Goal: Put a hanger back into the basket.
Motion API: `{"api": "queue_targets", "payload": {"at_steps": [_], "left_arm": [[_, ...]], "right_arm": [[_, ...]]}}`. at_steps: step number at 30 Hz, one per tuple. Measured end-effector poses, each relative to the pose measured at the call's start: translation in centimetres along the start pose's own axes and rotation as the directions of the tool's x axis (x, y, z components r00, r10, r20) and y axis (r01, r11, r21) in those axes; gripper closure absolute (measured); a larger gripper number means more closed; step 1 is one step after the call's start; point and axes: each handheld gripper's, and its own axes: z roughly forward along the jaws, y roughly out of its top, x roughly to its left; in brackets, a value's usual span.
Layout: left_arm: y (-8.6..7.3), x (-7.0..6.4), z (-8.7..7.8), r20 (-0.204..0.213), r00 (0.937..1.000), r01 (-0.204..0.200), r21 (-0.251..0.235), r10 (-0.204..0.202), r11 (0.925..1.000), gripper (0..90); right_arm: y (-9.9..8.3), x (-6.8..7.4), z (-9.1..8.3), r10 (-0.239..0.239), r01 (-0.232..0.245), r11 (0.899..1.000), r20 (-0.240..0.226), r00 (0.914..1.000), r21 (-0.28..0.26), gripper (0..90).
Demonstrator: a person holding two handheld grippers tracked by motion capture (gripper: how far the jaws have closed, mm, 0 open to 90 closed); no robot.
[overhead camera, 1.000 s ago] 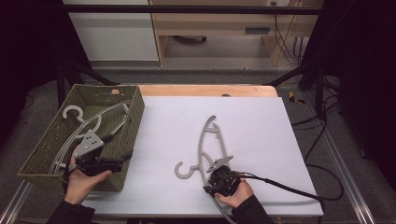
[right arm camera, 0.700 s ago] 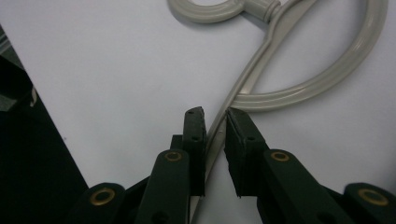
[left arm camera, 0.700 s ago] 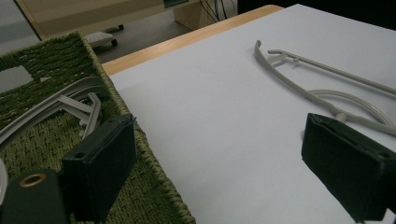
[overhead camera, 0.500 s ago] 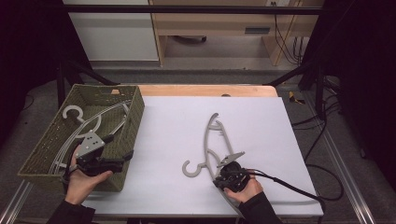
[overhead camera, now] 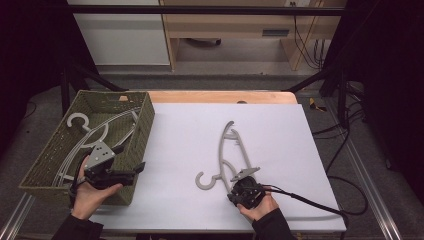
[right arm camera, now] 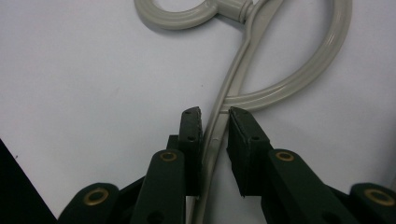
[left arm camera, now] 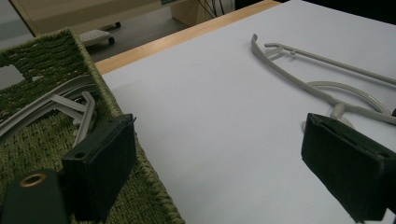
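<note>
1. White rectangular table top [overhead camera: 190, 135]: a flat sheet with a strip of bare wood along its far edge.
2. Olive-green woven rectangular basket [overhead camera: 142, 120]: sits at the left edge of the table and holds a pale grey plastic hanger [overhead camera: 95, 132], its hook toward the far left corner.
3. Second grey plastic clothes hanger [overhead camera: 225, 150]: lies flat on the white surface, right of centre, hook toward the near side, one arm reaching to the far side.
4. Left gripper [overhead camera: 131, 169]: held in the person's left hand [overhead camera: 90, 192] at the basket's near right corner. Its jaws stand wide apart with nothing between them; one pad [left arm camera: 100, 165] is over the basket rim.
5. Right gripper [right arm camera: 214, 126]: held in the right hand [overhead camera: 257, 205] at the near edge. Its jaws straddle the hanger's arm just below the inner loop, with a narrow gap on either side.
</note>
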Motion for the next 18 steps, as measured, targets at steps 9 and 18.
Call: {"api": "queue_targets", "payload": {"at_steps": [9,18], "left_arm": [[0.0,0.0,0.1,0.003,1.0,0.001,0.001,-0.001,1.0,9.9],[0.0,-0.1,0.1,0.007,1.0,0.0,0.003,0.0,1.0,9.8]], "right_arm": [[0.2,-1.3,-0.4,-0.073,0.075,0.997,-0.082,0.9939,0.021,76.3],[-0.9,-0.8,-0.8,-0.009,0.008,1.0,0.026,0.9996,0.018,70.6]]}}
